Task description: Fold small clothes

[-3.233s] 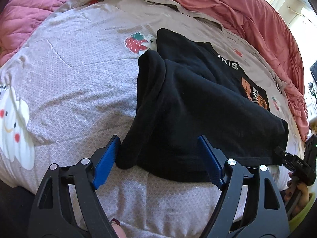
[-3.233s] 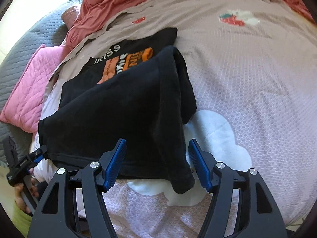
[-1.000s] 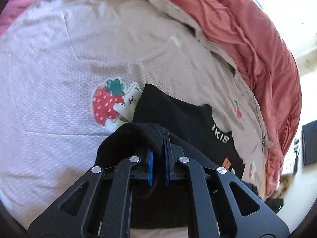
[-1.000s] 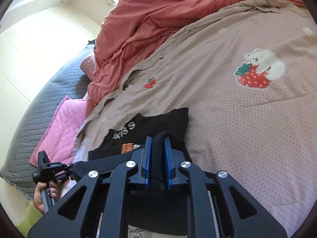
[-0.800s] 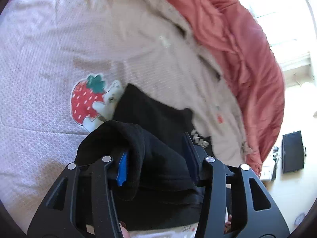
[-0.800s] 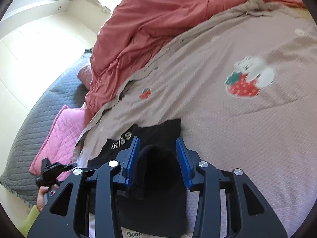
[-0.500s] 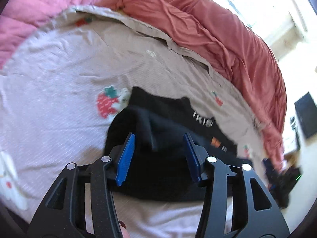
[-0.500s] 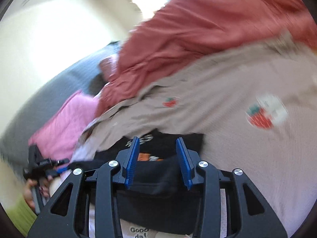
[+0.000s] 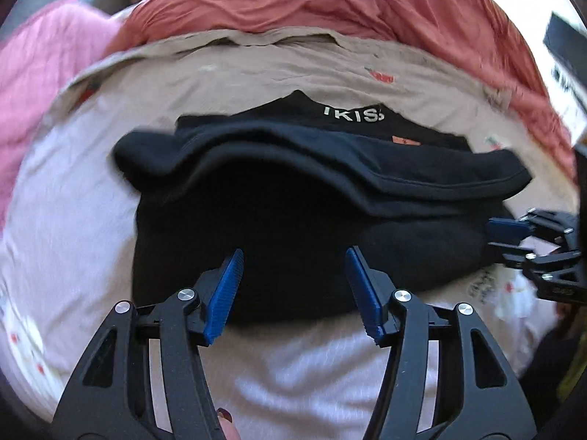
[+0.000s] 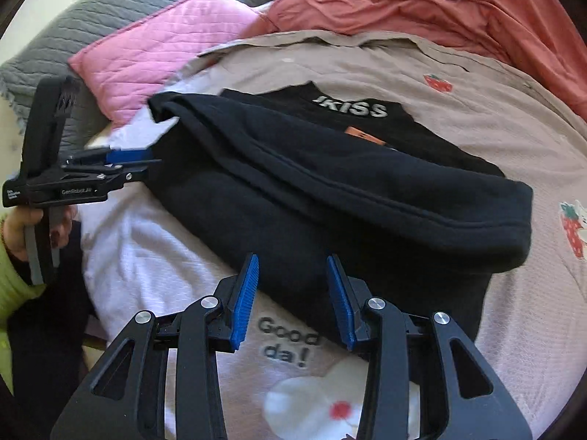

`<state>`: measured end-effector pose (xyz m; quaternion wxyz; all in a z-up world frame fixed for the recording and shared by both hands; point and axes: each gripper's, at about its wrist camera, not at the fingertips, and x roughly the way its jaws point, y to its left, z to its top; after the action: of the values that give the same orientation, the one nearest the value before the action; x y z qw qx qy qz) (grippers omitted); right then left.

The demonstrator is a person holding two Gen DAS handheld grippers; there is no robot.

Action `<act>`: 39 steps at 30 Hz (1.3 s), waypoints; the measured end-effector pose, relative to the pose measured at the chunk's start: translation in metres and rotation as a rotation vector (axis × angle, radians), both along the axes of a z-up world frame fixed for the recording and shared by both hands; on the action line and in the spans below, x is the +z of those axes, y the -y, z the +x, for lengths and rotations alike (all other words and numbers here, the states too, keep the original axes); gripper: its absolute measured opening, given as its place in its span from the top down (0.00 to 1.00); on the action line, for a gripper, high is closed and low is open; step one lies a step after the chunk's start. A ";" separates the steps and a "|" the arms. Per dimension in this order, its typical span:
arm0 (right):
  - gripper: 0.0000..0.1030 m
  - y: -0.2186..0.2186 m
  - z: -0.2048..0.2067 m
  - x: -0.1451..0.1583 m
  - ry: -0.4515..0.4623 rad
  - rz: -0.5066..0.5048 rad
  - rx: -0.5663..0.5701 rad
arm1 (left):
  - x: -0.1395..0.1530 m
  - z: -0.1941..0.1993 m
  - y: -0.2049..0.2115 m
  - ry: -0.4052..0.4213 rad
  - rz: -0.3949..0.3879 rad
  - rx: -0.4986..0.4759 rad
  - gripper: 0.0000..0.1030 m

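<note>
A black garment (image 9: 312,198) with white "KISS" lettering and an orange patch lies folded over on the bed, its hem doubled back across the middle. My left gripper (image 9: 293,289) hovers over the garment's near edge. Its jaws are opening, and the blue pads (image 9: 223,293) touch no cloth. In the right wrist view the same garment (image 10: 330,190) runs diagonally. My right gripper (image 10: 293,297) stands open above its near edge and holds nothing. The left gripper (image 10: 145,157) shows at the garment's left end, held by a hand in a green sleeve. The right gripper (image 9: 493,236) shows at its right end.
The pale bedsheet (image 10: 477,117) has strawberry prints and a white cloud with "Good da!" (image 10: 290,341). A salmon-red duvet (image 9: 367,11) is bunched at the back. A pink quilted pillow (image 10: 157,51) and a grey blanket (image 10: 91,11) lie at the back left.
A second ago both grippers were shut on the garment's raised fold. They let go, rolled and drew back to the near edge, and the garment now lies folded flat.
</note>
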<state>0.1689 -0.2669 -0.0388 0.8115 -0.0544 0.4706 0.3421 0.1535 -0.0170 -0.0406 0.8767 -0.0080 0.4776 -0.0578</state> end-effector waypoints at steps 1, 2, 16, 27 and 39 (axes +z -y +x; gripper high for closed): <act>0.63 0.002 0.004 -0.001 0.009 -0.004 -0.020 | -0.002 0.011 0.005 0.002 0.028 0.000 0.51; 0.63 0.005 0.010 -0.002 0.019 0.002 -0.051 | -0.004 0.022 0.008 0.004 0.043 -0.007 0.51; 0.31 0.115 0.047 0.023 0.172 0.250 -0.573 | 0.040 0.118 -0.010 0.056 -0.062 0.149 0.41; 0.31 0.123 0.067 -0.004 0.084 0.156 -0.645 | 0.010 0.084 -0.105 0.001 -0.105 0.338 0.38; 0.57 0.094 0.089 -0.035 -0.016 0.150 -0.531 | -0.018 0.119 -0.122 -0.081 -0.176 0.317 0.28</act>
<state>0.2579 -0.3606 -0.0739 0.8707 0.1338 0.4484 0.1515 0.2724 0.1049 -0.0590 0.8508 -0.1624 0.4981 0.0398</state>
